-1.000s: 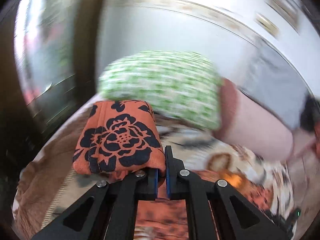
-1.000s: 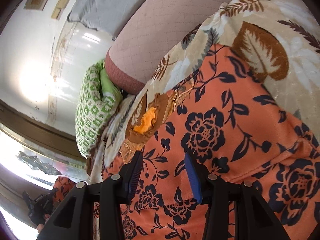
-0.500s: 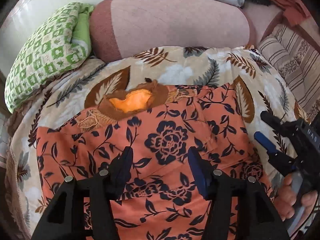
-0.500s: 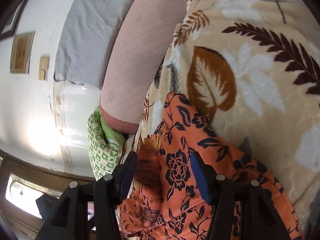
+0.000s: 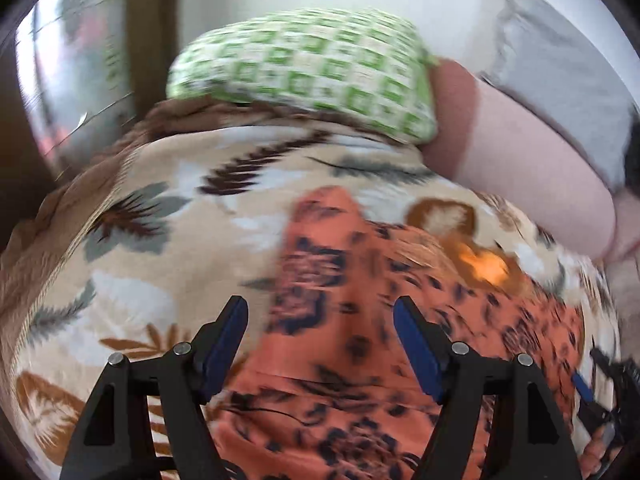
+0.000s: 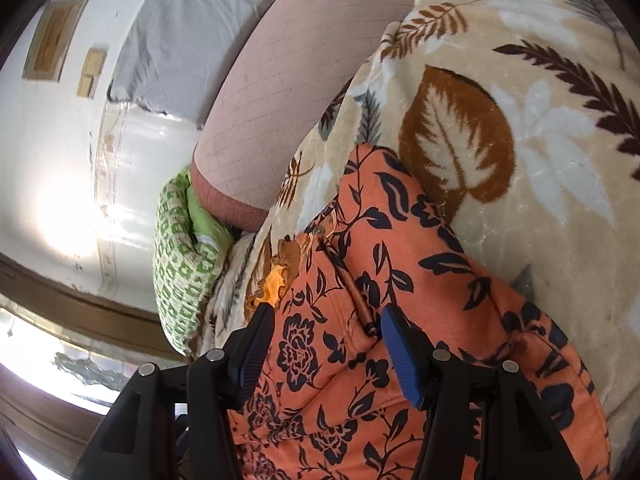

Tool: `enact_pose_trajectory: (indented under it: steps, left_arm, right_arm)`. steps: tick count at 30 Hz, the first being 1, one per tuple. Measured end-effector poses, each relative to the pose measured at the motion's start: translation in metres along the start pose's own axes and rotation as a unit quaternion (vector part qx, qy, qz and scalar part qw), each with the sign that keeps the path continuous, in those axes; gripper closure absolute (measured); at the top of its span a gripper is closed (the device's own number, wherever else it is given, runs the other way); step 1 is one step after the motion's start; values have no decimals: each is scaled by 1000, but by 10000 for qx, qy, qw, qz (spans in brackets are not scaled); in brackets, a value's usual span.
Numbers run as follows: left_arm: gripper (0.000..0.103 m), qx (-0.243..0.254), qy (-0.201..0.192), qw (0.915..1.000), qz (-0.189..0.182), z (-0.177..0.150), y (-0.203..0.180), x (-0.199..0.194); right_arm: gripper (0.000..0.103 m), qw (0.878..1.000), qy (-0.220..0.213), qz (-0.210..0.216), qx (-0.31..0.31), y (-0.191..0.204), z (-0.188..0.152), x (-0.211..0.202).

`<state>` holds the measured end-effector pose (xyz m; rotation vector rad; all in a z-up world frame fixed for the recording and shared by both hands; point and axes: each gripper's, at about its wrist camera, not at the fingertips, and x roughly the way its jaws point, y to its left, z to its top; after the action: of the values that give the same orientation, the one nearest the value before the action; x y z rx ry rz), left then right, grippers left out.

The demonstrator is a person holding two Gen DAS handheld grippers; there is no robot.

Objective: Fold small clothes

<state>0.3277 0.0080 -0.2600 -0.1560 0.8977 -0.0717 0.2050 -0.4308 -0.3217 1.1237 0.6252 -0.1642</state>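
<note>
An orange garment with dark blue flowers (image 5: pixel 360 280) lies spread on a leaf-patterned blanket (image 5: pixel 140 240). The left wrist view is blurred by motion. My left gripper (image 5: pixel 320 304) hangs over the garment's left part; its jaws are opening and no cloth is pinched between them. In the right wrist view the garment (image 6: pixel 400 280) shows a folded edge and a seam. My right gripper (image 6: pixel 328 312) stands open just above it, its pads (image 6: pixel 404 356) not pressing cloth. The right gripper (image 5: pixel 596 396) and the hand holding it show at the lower right of the left wrist view.
A green-and-white checked pillow (image 5: pixel 304 68) and a pink bolster (image 5: pixel 520 152) lie at the head of the bed, against a white wall. A grey cloth (image 6: pixel 192 28) lies behind the bolster (image 6: pixel 288 92). A window with a brown frame (image 6: pixel 80 312) is on the pillow's side.
The left gripper, a second ago shut on a fold of the orange garment, has let go, opened wide and sunk toward the cloth. The right gripper opened a little and shifted along the garment.
</note>
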Motion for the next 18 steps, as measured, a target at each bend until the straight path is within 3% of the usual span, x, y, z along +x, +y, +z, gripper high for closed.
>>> enact_pose_trajectory:
  steps: [5,12,16,18]
  left_arm:
    - [27,-247,-182,9992,258,-7,29,16]
    - [27,-341,389,9969,588,-10,43,58]
    - [27,-370,409,9968,574,-14,46,57]
    - [27,-378,386,9967,604,-15,47,55]
  right_arm:
    - [44,9989,280,-355,-112,-5,7,31]
    - [48,9931,491,-748,-764,11,1,64]
    - [80,9772,562,-1178,-1672,37,-20,79]
    - [84,9718,449,-1286,-1925,46,-27,79]
